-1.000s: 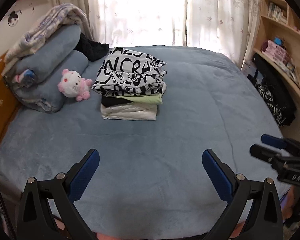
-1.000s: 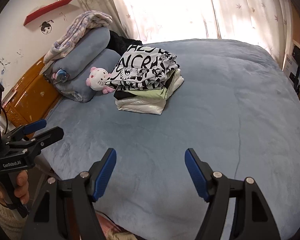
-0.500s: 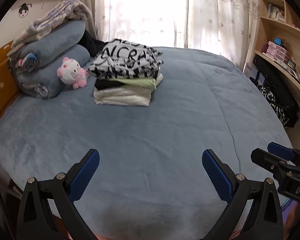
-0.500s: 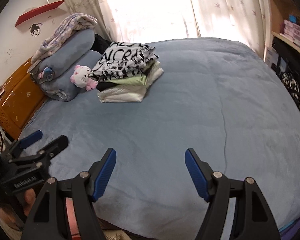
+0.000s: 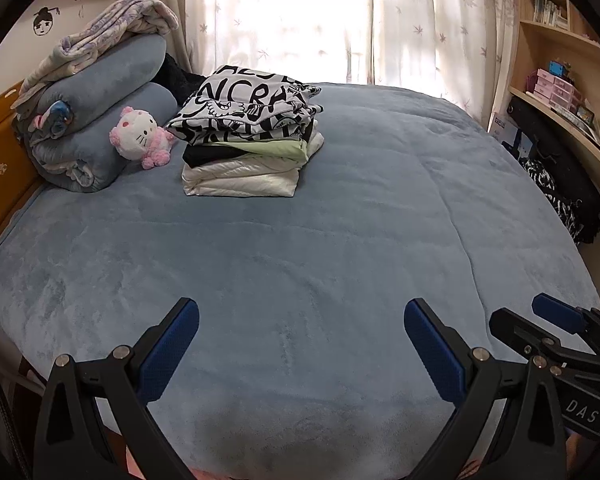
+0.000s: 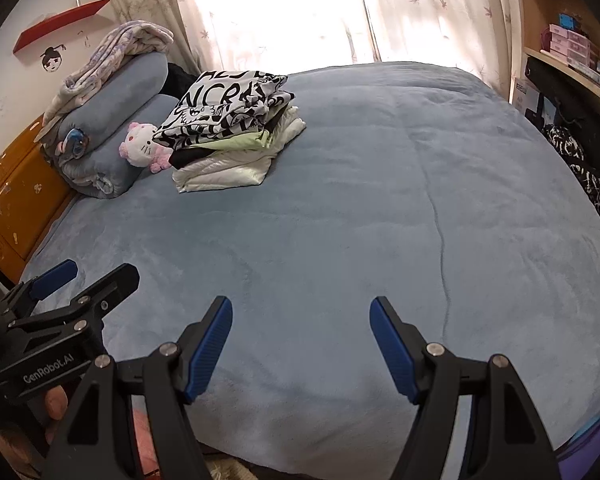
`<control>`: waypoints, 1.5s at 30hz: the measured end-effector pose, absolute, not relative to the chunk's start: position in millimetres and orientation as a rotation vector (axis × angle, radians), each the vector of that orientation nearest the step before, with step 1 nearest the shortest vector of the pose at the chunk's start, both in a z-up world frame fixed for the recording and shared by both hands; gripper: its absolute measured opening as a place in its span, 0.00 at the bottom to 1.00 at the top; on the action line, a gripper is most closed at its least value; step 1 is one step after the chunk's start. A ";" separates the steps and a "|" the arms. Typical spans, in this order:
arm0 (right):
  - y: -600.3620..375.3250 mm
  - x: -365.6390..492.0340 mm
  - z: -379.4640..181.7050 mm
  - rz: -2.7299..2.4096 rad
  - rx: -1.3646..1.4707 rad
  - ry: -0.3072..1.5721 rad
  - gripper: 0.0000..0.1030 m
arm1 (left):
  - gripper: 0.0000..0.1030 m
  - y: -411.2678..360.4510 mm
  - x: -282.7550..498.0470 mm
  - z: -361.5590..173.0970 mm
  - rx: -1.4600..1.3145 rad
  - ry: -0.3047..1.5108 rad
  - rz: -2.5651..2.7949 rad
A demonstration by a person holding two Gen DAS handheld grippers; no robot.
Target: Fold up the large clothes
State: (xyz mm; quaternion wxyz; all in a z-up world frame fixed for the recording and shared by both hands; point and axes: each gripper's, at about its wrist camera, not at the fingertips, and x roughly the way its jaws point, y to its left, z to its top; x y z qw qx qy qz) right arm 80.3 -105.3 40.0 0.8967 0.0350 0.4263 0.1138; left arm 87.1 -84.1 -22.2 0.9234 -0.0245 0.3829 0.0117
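Far beyond both empty tools (image 5: 302,344) (image 6: 301,340), folded clothes stack (image 5: 252,140)

A wide bed (image 5: 340,240) under a blue-grey plush cover fills the view. On it, toward the far left, sits a stack of folded clothes (image 5: 248,144), a pink-and-white plush cat (image 5: 140,138) just beside it, and rolled blue blankets (image 5: 100,120) against the headboard side.

- Folded clothes stack (image 5: 248,148): one, at least four garments.
- Rolled blue blankets (image 5: 100,92): two.
- Plush cat toy (image 5: 140,136): one.
- Grippers: left gripper (image 5: 300,344), right gripper (image 6: 300,344); two.
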 end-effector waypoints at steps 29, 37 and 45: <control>-108.6 74.9 43.5 0.217 0.058 0.862 0.69 | 0.99 -93.2 82.8 -31.6 -0.058 0.805 0.008; -110.2 75.0 40.3 0.217 0.054 0.870 0.69 | 0.99 -94.7 81.1 -36.1 -0.071 0.816 0.012; -109.6 75.1 39.7 0.216 0.053 0.872 0.69 | 0.99 -95.7 81.9 -35.8 -0.068 0.818 0.018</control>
